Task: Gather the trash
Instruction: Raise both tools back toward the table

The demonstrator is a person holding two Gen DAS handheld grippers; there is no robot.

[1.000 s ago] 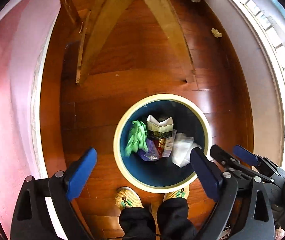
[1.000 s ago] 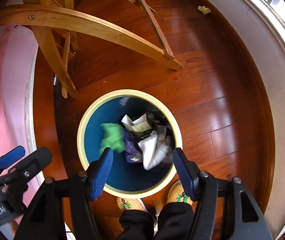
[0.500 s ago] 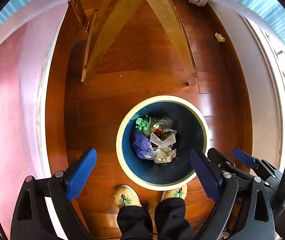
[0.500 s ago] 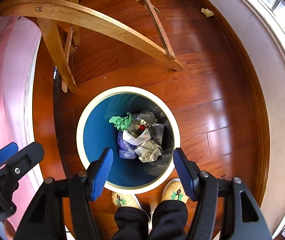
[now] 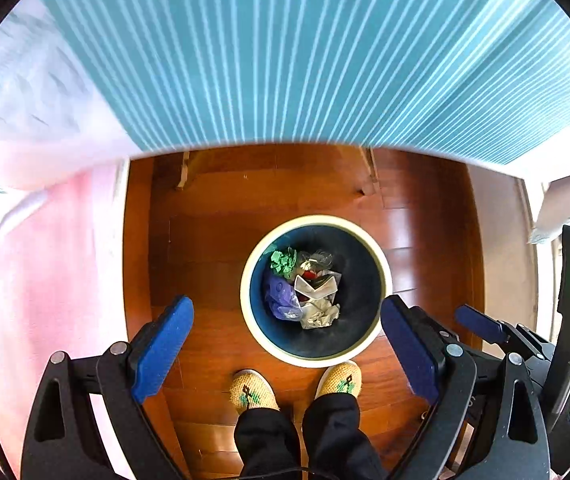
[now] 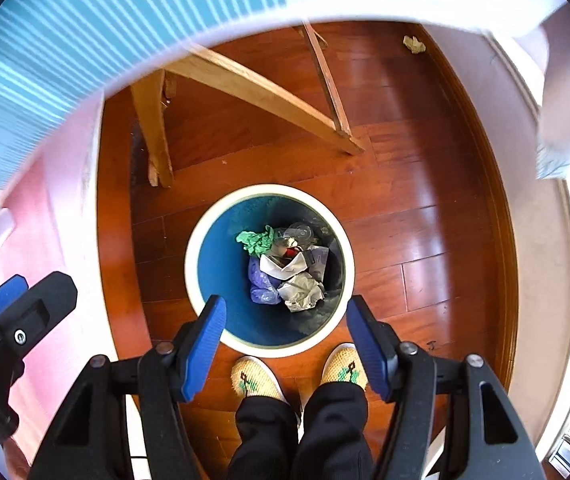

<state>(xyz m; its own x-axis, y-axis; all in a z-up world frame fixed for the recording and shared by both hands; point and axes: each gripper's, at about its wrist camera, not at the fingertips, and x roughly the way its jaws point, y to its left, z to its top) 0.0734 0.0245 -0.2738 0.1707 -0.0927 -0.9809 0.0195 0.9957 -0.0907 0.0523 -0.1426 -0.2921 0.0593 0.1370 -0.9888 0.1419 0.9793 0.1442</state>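
Observation:
A round bin with a cream rim (image 5: 381, 264) (image 6: 201, 240) and blue inside stands on the wooden floor, far below both grippers. It holds trash: a green crumpled piece (image 5: 283, 262) (image 6: 257, 240), a purple bag (image 5: 281, 300) (image 6: 261, 286), white paper (image 5: 319, 316) (image 6: 301, 292) and a clear item. My left gripper (image 5: 287, 344) is open and empty. My right gripper (image 6: 285, 344) is open and empty. A crumpled scrap (image 6: 413, 44) lies on the floor at the far right by the wall.
A teal striped tabletop (image 5: 305, 48) (image 6: 65, 48) fills the upper view, close to the cameras. Wooden table legs (image 6: 269, 92) stand behind the bin. The person's slippered feet (image 5: 297, 388) are beside the bin. A pink surface (image 5: 37, 264) is at left.
Both grippers have risen from just over the bin to tabletop height. The trash that was falling one second ago now lies settled in the bin. The striped tabletop has come into view.

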